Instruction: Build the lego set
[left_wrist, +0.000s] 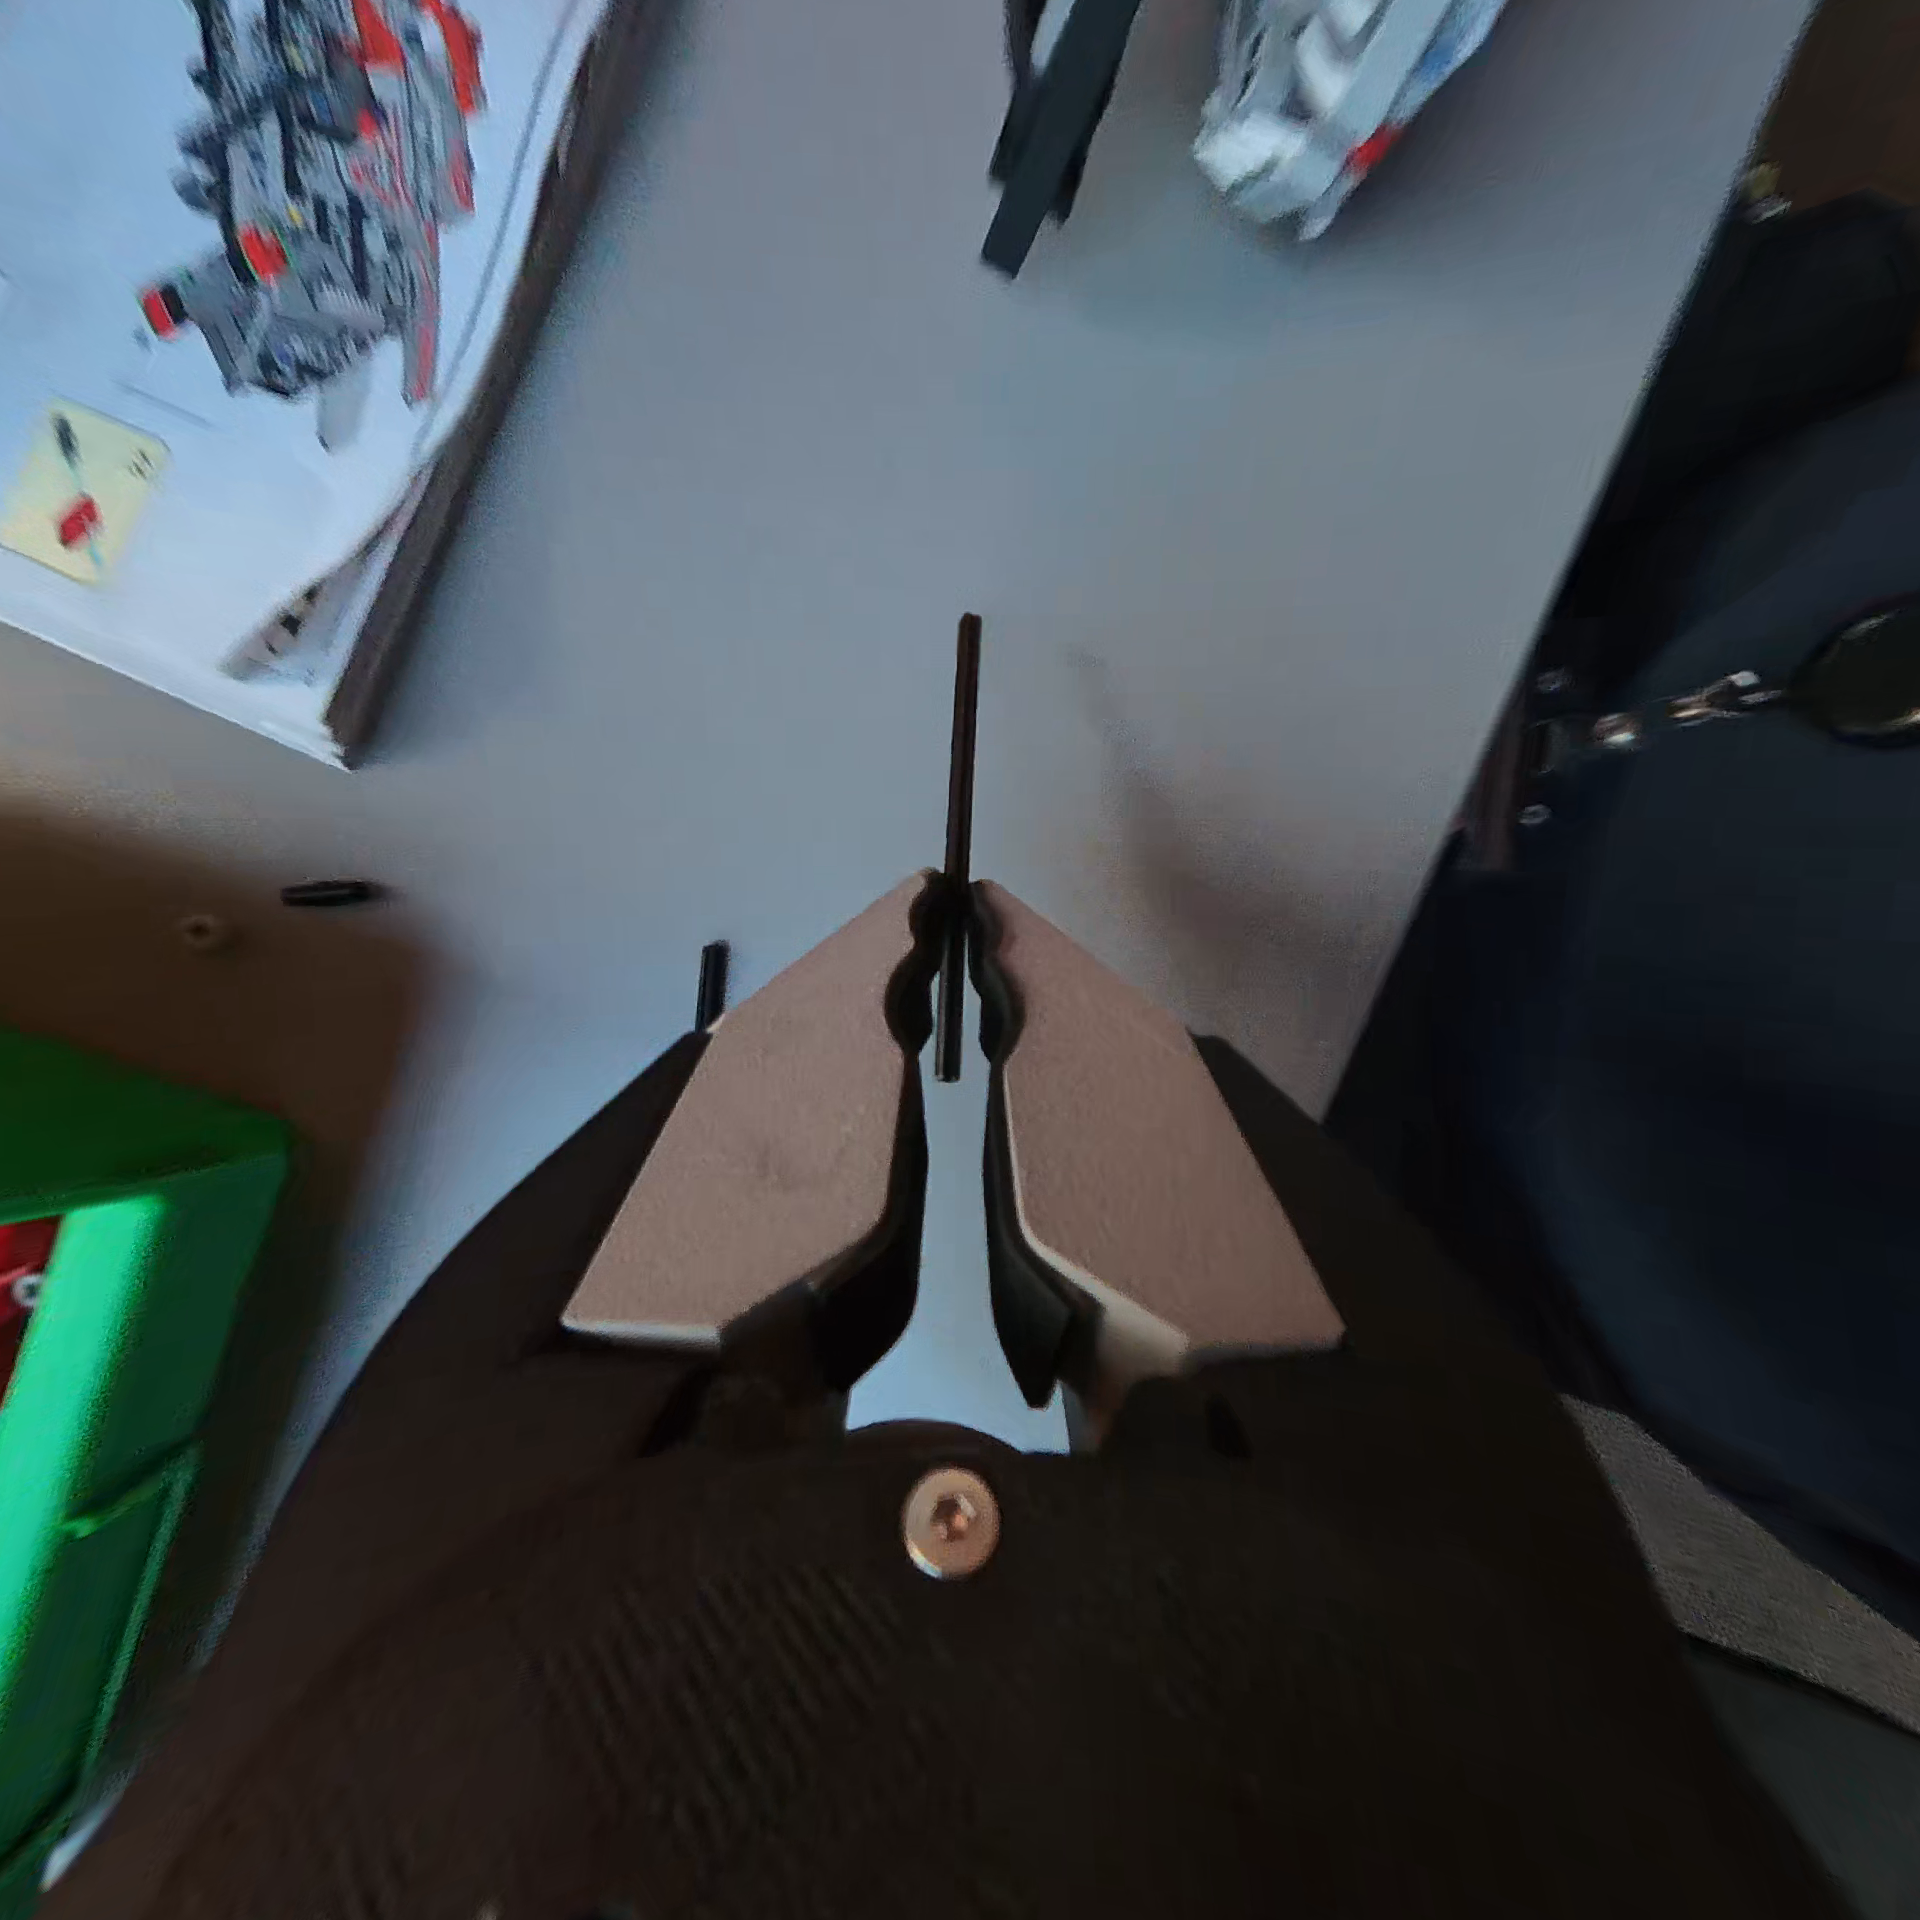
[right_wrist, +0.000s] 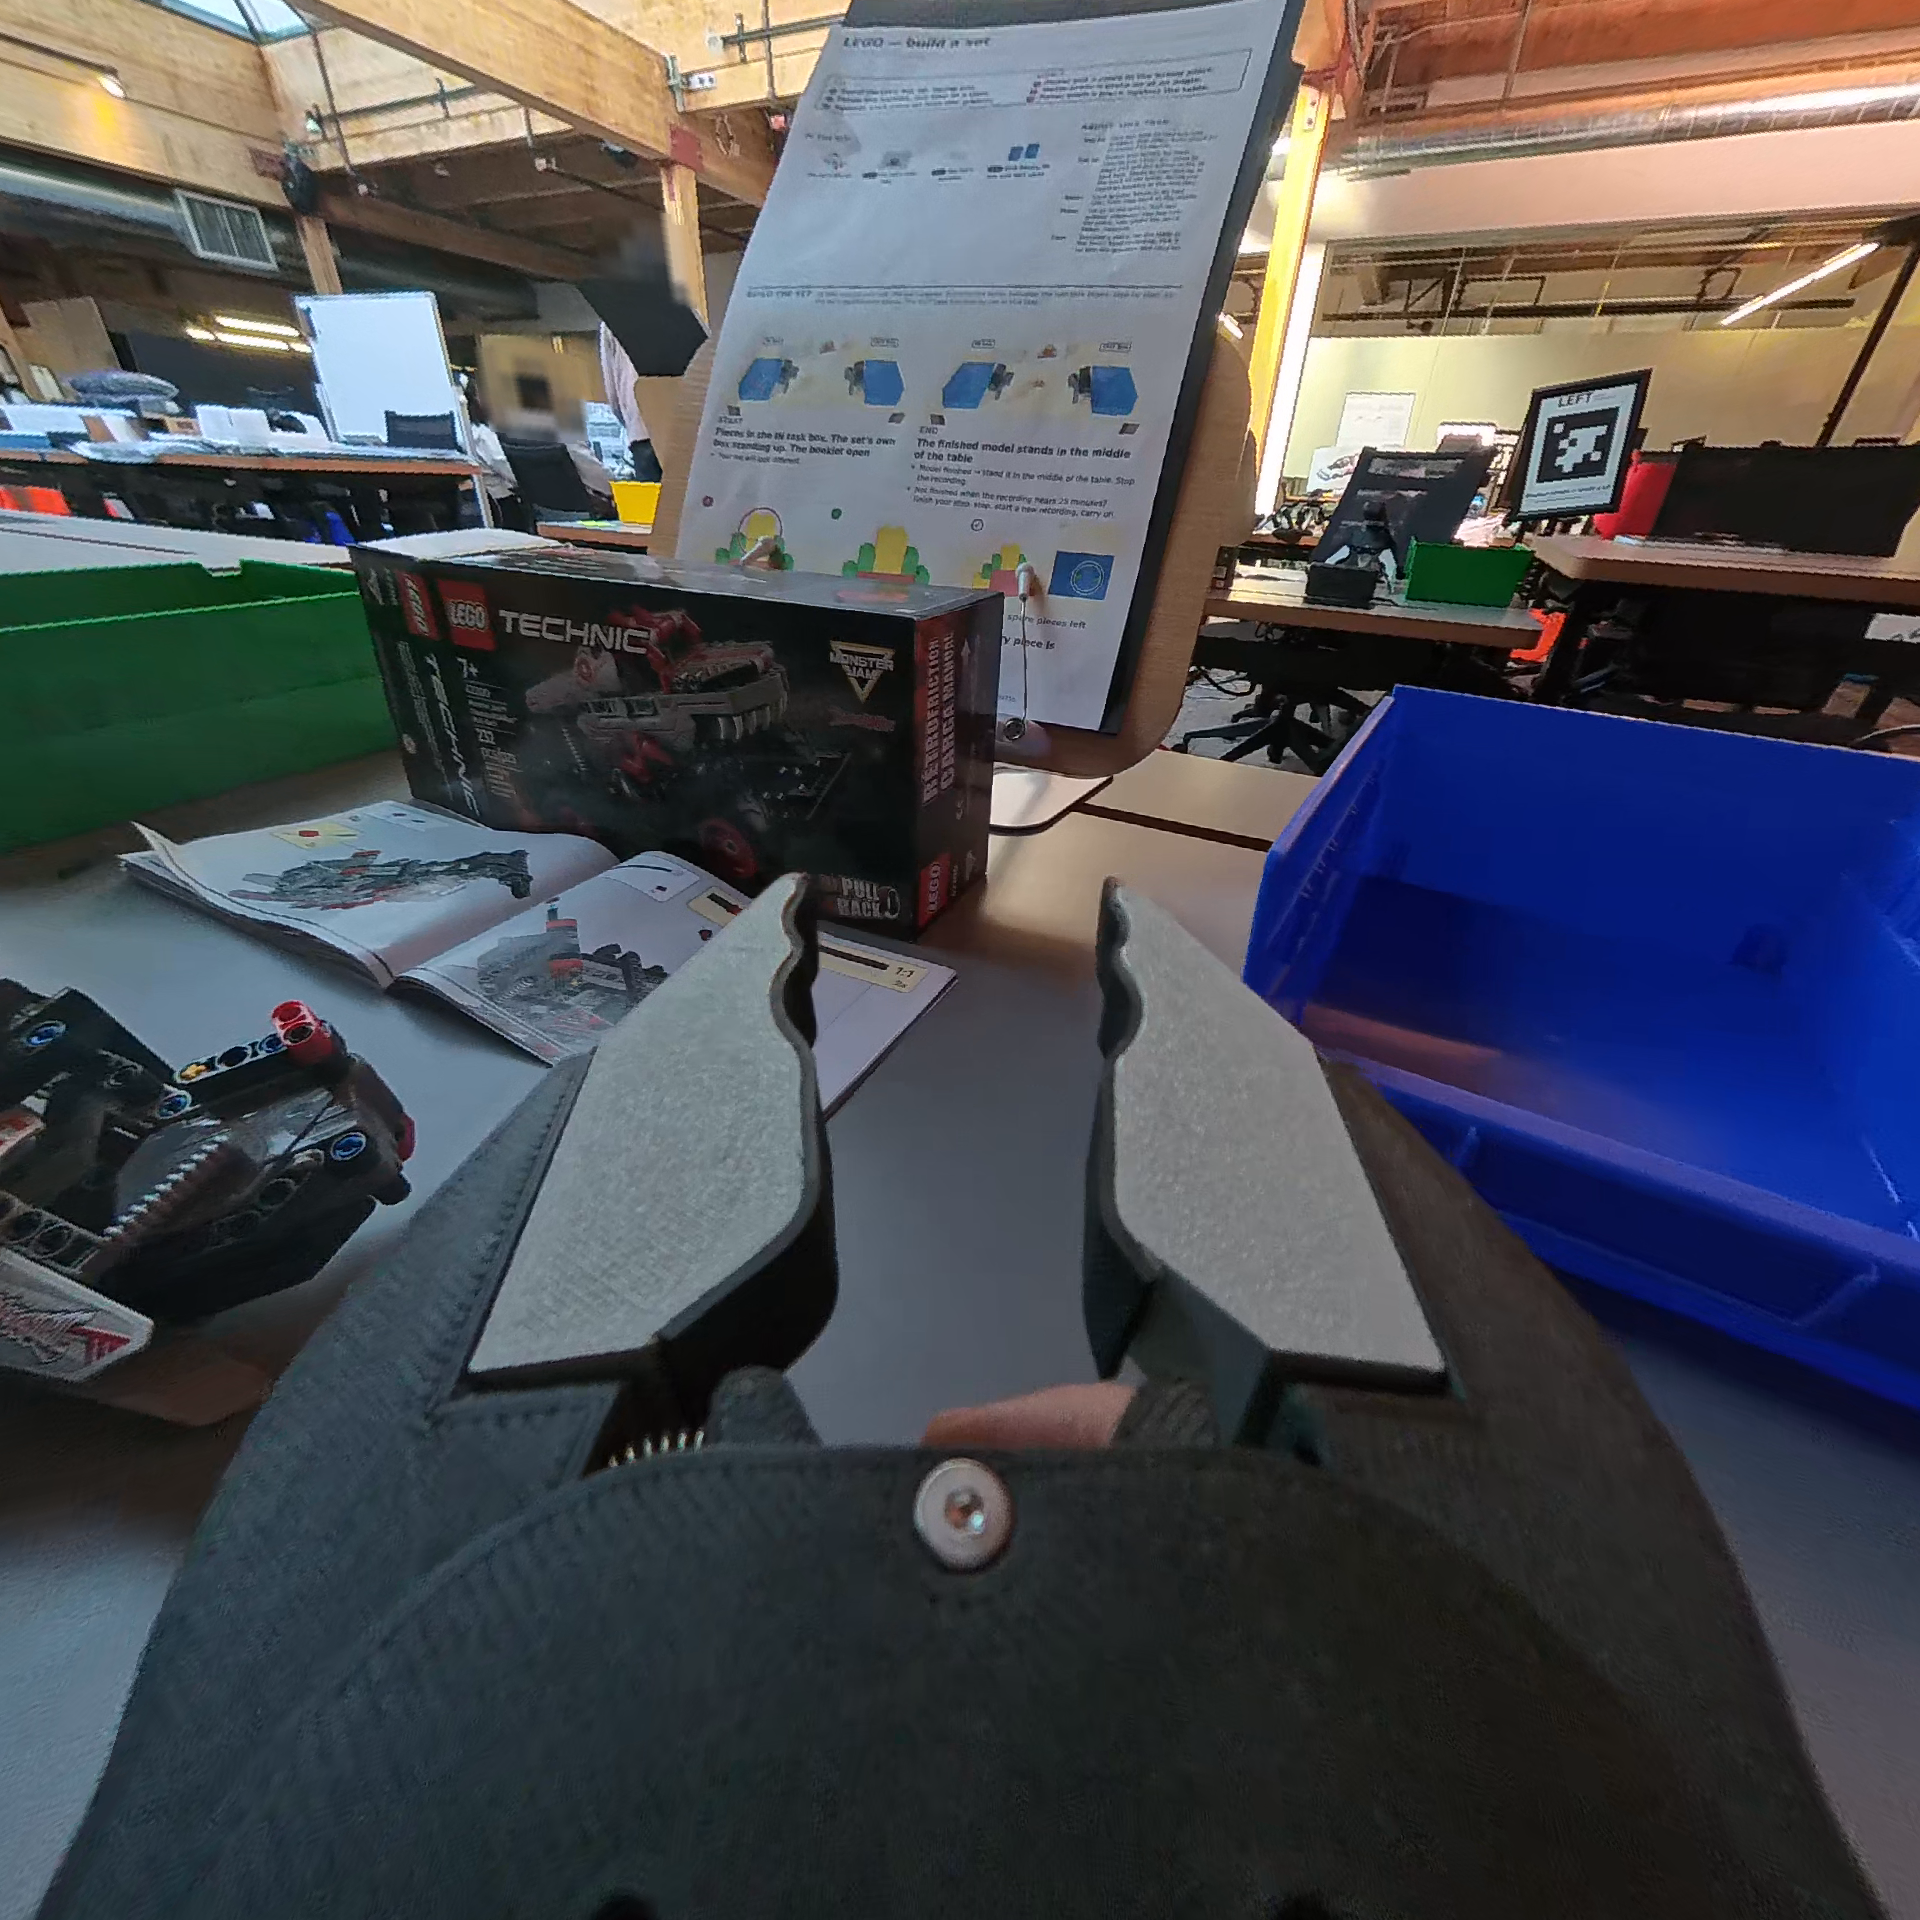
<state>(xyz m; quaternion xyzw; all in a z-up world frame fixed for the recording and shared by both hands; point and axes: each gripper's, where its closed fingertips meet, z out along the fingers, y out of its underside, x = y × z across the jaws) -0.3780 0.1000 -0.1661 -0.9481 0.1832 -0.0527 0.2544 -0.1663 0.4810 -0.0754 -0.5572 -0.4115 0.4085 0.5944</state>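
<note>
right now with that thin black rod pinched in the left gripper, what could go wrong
The black axle is pinched only at the tips of the left gripper, most of it sticking out, so it could pivot or slip. The right gripper is open and empty, away from the partly built model, which may shift when the axle is pushed in.

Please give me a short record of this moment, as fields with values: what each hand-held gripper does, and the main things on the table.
left hand-held gripper: shut on a thin black axle, which sticks out forward above the grey table
right hand-held gripper: open, holds nothing
partly built model: on the table, left of the right gripper
instruction booklet: lies open in front of the set box
blue bin: at the right
green bin: at the left, behind
loose black pins: on the table
</note>
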